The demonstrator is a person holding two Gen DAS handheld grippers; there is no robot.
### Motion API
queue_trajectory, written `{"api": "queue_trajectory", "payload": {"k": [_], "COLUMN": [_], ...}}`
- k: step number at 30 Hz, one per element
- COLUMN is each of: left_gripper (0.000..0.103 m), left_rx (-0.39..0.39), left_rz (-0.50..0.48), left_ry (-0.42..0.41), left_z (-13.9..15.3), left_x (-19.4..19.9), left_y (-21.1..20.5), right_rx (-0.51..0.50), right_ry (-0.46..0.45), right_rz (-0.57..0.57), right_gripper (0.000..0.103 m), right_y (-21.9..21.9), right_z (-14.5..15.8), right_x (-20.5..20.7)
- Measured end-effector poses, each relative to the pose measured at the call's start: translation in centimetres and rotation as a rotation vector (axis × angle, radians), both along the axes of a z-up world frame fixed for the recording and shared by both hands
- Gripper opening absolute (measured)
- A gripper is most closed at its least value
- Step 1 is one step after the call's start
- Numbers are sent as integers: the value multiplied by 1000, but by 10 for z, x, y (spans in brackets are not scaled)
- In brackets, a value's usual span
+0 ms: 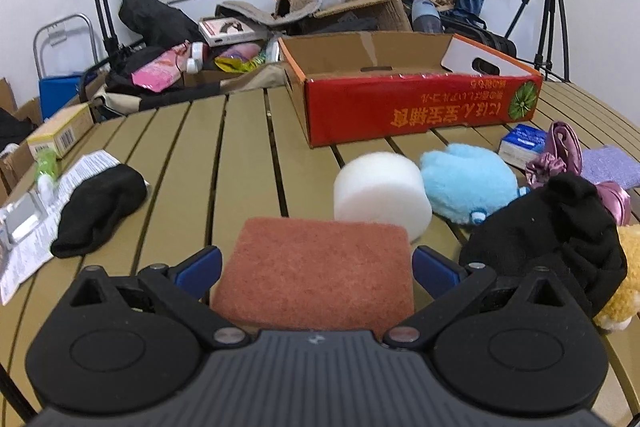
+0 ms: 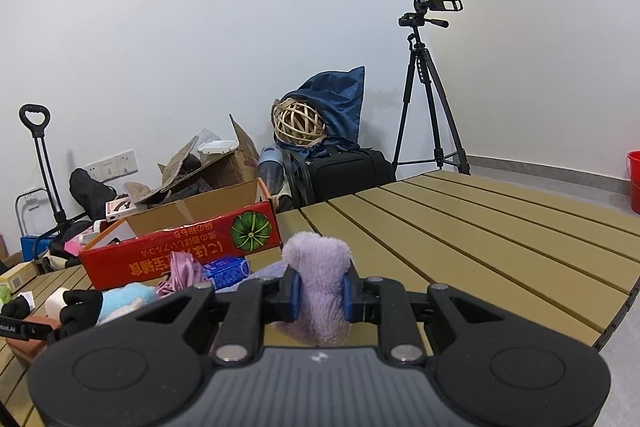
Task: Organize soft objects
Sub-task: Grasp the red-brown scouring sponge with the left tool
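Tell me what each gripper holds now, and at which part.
Right gripper: lilac fluffy cloth, pinched mid-fold. Left gripper: reddish scouring pad between its fingers; grip unclear.

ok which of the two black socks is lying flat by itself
The black sock at the table's left, beside the leaflet; the other black sock is bunched among the soft toys.

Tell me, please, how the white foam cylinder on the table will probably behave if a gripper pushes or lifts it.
The white foam cylinder looks porous, so it is probably very light and would squash under the pads. It seems to lie on its curved side on the slatted table, so a push may roll it, perhaps against the blue plush toy beside it.
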State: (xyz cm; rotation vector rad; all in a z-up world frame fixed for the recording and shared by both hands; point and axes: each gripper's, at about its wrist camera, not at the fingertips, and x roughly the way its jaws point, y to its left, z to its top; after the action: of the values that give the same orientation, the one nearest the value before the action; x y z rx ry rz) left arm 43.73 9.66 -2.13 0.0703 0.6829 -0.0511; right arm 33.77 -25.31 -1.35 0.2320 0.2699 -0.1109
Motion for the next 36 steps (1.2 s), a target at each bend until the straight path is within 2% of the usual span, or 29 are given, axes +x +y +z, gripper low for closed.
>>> {"api": "queue_trajectory", "payload": {"k": [5, 18, 27, 36], "left_gripper": [103, 100, 100, 100], "left_rx": [26, 26, 42, -8], "left_rz": [6, 46, 92, 161], "left_ry": [6, 12, -14, -69], "left_z": [-5, -2, 15, 36], "left_x": [2, 1, -15, -49], "left_y": [-4, -4, -13, -26], "right_rx": [0, 7, 11, 23], "right_ry": [-2, -14, -24, -34], "right_rz": [-1, 9, 38, 61], "right_gripper": [19, 19, 19, 19], "right_y": [0, -4, -5, -6], "right_z": [0, 4, 7, 9], "right_x": [0, -8, -18, -33]}}
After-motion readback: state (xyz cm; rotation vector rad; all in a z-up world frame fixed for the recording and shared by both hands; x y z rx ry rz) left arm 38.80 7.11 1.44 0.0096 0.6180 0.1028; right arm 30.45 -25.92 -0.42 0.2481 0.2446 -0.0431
